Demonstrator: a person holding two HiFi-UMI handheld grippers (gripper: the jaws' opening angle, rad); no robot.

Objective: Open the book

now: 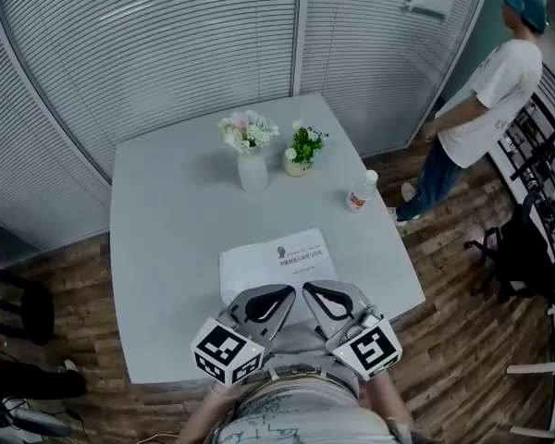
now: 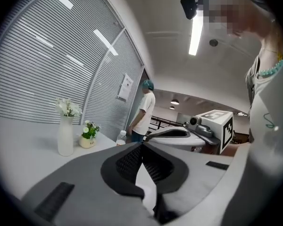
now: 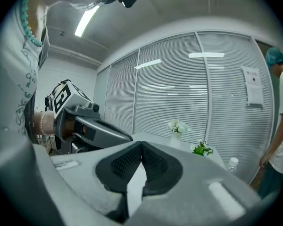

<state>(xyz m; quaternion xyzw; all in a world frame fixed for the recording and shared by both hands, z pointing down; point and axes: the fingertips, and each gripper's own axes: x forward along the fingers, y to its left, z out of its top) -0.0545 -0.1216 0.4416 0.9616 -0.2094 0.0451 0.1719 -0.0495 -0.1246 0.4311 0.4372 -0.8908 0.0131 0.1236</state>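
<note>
Grey desk (image 1: pixel 166 248): one book (image 1: pixel 277 262), vase (image 1: pixel 252 169), plant (image 1: pixel 302 151), bottle (image 1: pixel 360 192). Book lies just beyond left tongs (image 1: pixel 287 292) and right tongs (image 1: pixel 311 290), both closed, empty.

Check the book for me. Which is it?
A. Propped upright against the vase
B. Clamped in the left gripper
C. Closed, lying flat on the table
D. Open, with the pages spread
C: the book lies flat and shut on the table with its printed cover up. The left gripper and right gripper are both shut with nothing between their jaws.
</note>
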